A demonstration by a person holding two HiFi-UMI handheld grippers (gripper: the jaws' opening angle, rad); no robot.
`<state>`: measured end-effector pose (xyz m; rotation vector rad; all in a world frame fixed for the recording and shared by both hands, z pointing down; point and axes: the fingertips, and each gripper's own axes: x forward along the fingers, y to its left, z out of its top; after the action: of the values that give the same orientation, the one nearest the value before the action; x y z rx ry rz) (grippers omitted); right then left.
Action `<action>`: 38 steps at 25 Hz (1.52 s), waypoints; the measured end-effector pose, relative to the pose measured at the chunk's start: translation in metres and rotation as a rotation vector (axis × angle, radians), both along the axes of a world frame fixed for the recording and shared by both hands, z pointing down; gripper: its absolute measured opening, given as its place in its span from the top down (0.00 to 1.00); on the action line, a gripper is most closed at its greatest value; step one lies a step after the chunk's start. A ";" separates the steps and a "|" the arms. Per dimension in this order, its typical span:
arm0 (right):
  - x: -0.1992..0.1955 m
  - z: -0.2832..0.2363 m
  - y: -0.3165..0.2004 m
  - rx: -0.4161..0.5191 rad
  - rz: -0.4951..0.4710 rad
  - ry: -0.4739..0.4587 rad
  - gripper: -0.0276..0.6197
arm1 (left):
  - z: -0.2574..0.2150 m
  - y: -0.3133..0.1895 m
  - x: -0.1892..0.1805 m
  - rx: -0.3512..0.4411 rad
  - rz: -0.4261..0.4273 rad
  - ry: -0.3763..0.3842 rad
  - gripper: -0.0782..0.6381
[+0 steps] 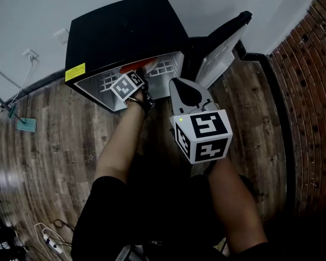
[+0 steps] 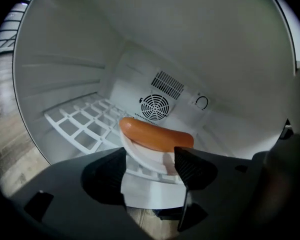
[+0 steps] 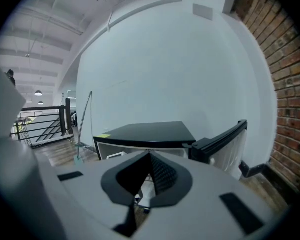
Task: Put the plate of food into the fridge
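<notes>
As the plate (image 2: pixel 149 153) rests on the shelf (image 2: pixel 85 126) edge, left hand-held gripper (image 2: pixel 150 160) gapes spread; right hand-held gripper (image 3: pixel 150 158) pressed together.

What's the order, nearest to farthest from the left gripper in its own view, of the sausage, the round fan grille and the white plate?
1. White plate: nearest, between the open jaws.
2. Sausage: lying on the plate's far side, just beyond.
3. Round fan grille: farthest, on the fridge's back wall, above the sausage in the picture.
</notes>
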<state>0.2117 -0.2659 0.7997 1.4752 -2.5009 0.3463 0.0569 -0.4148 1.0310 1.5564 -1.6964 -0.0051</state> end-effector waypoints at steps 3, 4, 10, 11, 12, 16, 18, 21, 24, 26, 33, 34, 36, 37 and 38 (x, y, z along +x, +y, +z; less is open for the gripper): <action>-0.004 -0.001 0.000 0.009 -0.007 0.013 0.94 | -0.001 0.002 -0.006 0.003 -0.013 -0.037 0.47; -0.005 -0.001 0.000 0.009 -0.009 0.016 0.94 | 0.000 0.004 -0.006 -0.001 -0.004 -0.059 0.47; -0.012 -0.002 0.001 0.015 -0.019 0.020 0.94 | -0.001 0.011 -0.017 -0.015 -0.061 0.038 0.47; -0.013 -0.002 0.001 0.017 -0.022 0.023 0.94 | -0.003 0.011 -0.018 -0.024 -0.069 0.081 0.47; -0.014 -0.001 0.002 0.018 -0.026 0.027 0.94 | -0.004 0.011 -0.019 -0.033 -0.074 0.125 0.47; -0.018 0.000 0.003 0.019 -0.035 0.030 0.94 | -0.004 0.017 -0.022 -0.064 -0.087 0.298 0.47; -0.020 -0.001 0.002 0.021 -0.036 0.030 0.94 | 0.000 0.024 -0.022 -0.086 -0.092 0.360 0.47; -0.022 -0.003 0.003 0.027 -0.041 0.032 0.94 | 0.009 0.035 -0.020 -0.097 -0.097 0.419 0.47; -0.024 -0.003 0.004 0.029 -0.043 0.033 0.94 | 0.014 0.045 -0.017 -0.072 -0.073 0.412 0.47; -0.024 -0.002 0.004 0.030 -0.043 0.037 0.94 | 0.010 0.054 -0.012 -0.041 -0.030 0.374 0.54; -0.020 0.000 0.002 0.018 -0.034 0.025 0.94 | -0.036 0.089 0.009 0.113 0.194 0.100 0.89; -0.019 0.000 0.002 0.017 -0.032 0.022 0.94 | -0.048 0.092 0.012 0.150 0.233 0.051 0.89; -0.018 0.000 0.000 0.016 -0.029 0.017 0.94 | -0.074 0.097 0.016 0.227 0.303 -0.061 0.89; -0.017 0.000 -0.001 0.016 -0.026 0.015 0.94 | -0.086 0.100 0.019 0.261 0.334 -0.110 0.89; -0.016 -0.001 -0.002 0.017 -0.023 0.014 0.94 | -0.096 0.103 0.022 0.289 0.362 -0.147 0.89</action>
<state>0.1960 -0.2683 0.7991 1.4492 -2.5142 0.3107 0.0788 -0.3115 0.9346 2.1098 -1.5500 0.0540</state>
